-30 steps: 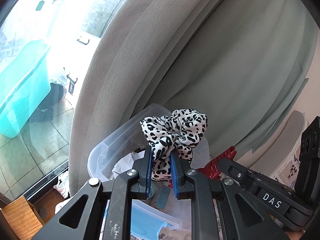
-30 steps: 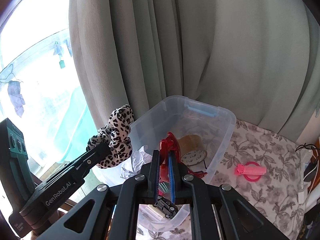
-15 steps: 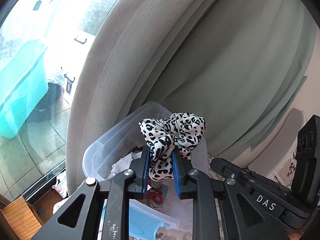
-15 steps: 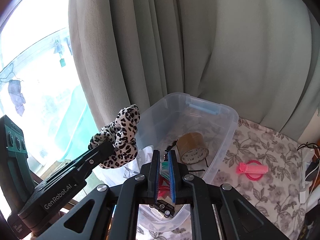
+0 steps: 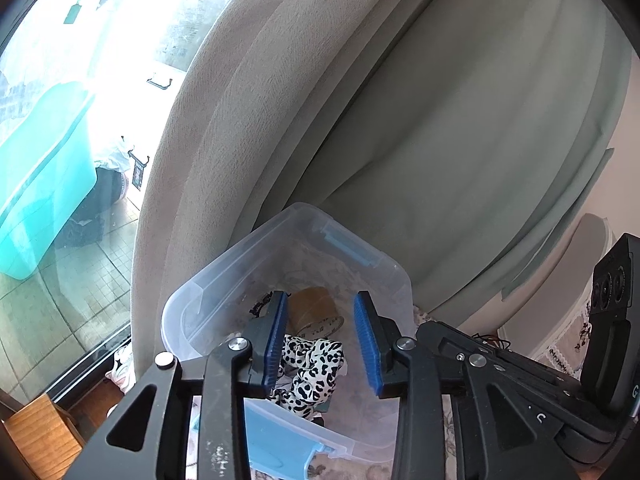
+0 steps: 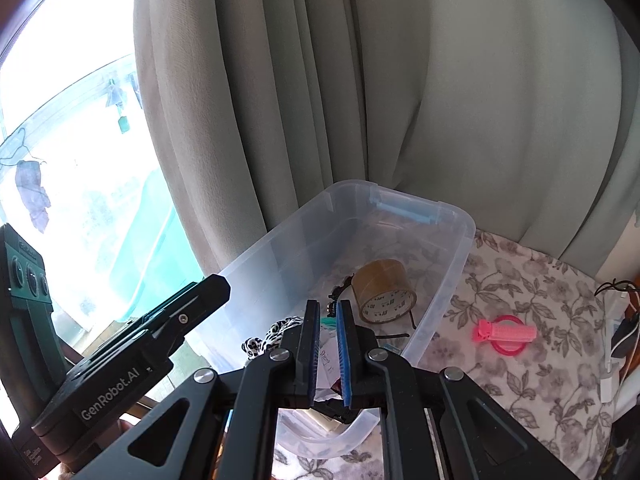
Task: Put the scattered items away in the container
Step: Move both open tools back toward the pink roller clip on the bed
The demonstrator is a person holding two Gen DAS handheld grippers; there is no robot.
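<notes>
Hovering over clear plastic bin (image 5: 394,276): left gripper (image 5: 320,342), jaws spread wide, nothing between blue pads. Leopard-print scrunchie (image 5: 310,368) lying loose inside bin, directly below left gripper, near the bin's closer end. Right gripper (image 6: 328,346) also above bin, pads drawn near together with a narrow gap; whether anything is pinched there, cannot tell, though none seen.

Also inside bin: brown tape roll (image 6: 384,290) toward the middle, small dark item just beside it, crumpled paper and odd bits under right gripper.

Outside bin, well off its right wall on floral cloth (image 6: 520,380): pink hair clip (image 6: 506,334) with ring, still scattered. Curtain (image 6: 440,100) hanging just behind bin's far end.

Step judged: release of scrunchie into bin, done as things lie. Task partway by this evidence, since clip remains out.

Next move likely calls for: lifting clear of bin rim, swinging right of bin to clip, opening right gripper wider, pinching across the clip's flat body.
</notes>
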